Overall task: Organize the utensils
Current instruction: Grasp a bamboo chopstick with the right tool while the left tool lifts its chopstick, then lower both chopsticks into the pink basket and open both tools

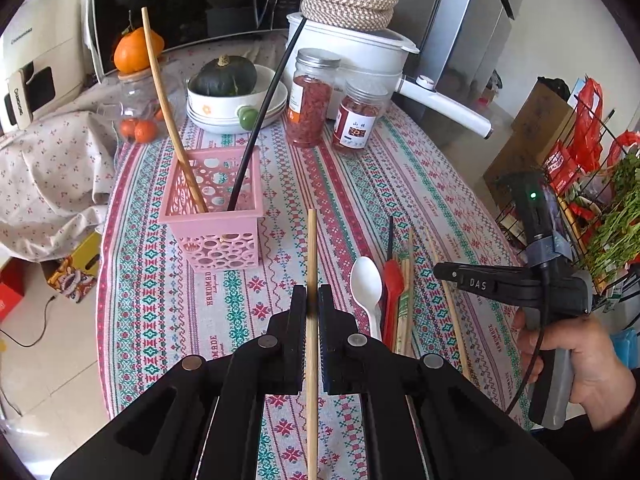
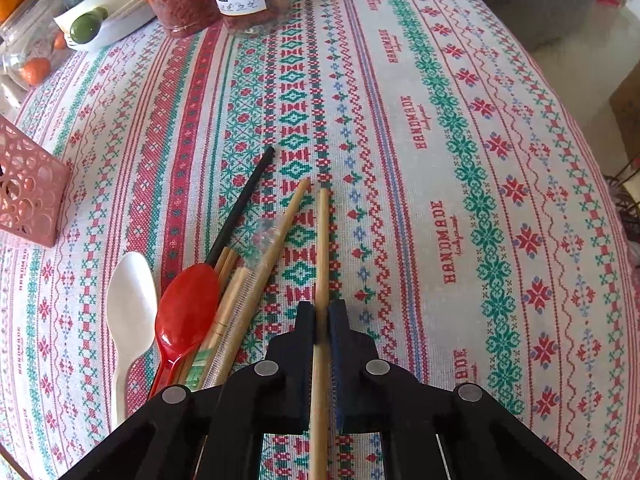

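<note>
My left gripper (image 1: 312, 300) is shut on a wooden chopstick (image 1: 312, 248) and holds it above the table, short of the pink perforated holder (image 1: 218, 216). The holder contains a wooden chopstick (image 1: 160, 92) and a black chopstick (image 1: 268, 96). My right gripper (image 2: 322, 316) is shut on another wooden chopstick (image 2: 323, 240) lying along the cloth. Left of it lie a white spoon (image 2: 130, 312), a red spoon (image 2: 182, 312), a black chopstick (image 2: 244, 204) and wrapped wooden chopsticks (image 2: 256, 272). The right gripper (image 1: 444, 272) also shows in the left wrist view.
Two jars of dried fruit (image 1: 310, 100) and stacked bowls with a green squash (image 1: 228, 96) stand behind the holder. A white cooker (image 1: 360, 48) with a woven lid is at the back. A wire rack with greens (image 1: 592, 208) stands off the table's right edge.
</note>
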`<state>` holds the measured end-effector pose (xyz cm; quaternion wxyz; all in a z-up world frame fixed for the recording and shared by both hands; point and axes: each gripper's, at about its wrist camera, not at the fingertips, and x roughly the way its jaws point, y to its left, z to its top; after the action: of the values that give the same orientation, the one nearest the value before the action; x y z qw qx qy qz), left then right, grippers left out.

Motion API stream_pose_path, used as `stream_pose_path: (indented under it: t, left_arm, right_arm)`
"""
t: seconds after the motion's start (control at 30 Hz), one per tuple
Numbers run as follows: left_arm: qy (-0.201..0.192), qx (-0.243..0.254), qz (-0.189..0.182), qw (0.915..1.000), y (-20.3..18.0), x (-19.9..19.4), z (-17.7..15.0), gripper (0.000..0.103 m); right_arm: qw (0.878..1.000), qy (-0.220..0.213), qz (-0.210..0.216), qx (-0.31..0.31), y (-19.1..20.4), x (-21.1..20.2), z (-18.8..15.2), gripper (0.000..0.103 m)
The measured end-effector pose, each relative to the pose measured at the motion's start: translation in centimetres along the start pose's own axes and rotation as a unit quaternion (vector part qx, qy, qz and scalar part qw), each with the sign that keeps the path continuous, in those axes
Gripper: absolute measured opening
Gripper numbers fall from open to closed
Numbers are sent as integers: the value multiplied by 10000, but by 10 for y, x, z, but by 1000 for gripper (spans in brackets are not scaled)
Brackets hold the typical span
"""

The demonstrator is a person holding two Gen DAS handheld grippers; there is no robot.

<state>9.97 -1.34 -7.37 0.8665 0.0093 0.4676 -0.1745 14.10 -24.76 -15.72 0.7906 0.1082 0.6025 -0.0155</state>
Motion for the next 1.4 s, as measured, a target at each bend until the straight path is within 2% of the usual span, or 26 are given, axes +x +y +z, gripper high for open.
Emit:
stream_pose_path:
  t: [0.1, 0.27, 0.57, 0.7, 0.83, 0.9, 1.03, 1.17, 1.33, 1.4]
  left_arm:
    - [-124, 31, -15, 9999, -3, -8, 1, 5]
    - [-396, 24, -51, 9992, -5, -25, 5, 5]
    - [-1025, -147, -156, 9945, 1, -56, 12, 5]
    - [-1493, -203, -251, 9883, 3, -77, 18, 5]
    - [-2024, -287, -166, 9787, 7, -104, 28, 5]
    - [-2155, -364, -205, 9756, 10, -117, 36, 5]
    - [-2580, -458, -31, 9650, 18, -141, 51, 5]
    - [-2798, -512, 168, 9585, 29, -153, 64, 5]
    - [-2882, -508, 399, 9554, 40, -156, 85, 5]
    - [-2837, -432, 497, 9567, 42, -153, 93, 5]
  right_arm:
    - [9990, -161, 352, 201, -11, -17, -2, 5]
    - [9947, -771, 667, 123, -13, -64, -7, 5]
    - [9744, -1940, 1076, -352, 5, -130, -12, 5]
    - [9642, -2275, 1279, -480, 11, -147, -11, 5]
    - [9519, -2627, 1450, -620, 19, -164, -11, 5]
    - [9452, -2820, 1481, -712, 25, -174, -9, 5]
    - [9298, -3217, 1607, -782, 38, -198, -4, 5]
    - [9150, -3526, 1781, -815, 52, -220, 5, 5]
    - [9050, -3618, 2118, -719, 60, -232, 22, 5]
    - [9024, -3636, 2209, -686, 66, -233, 31, 5]
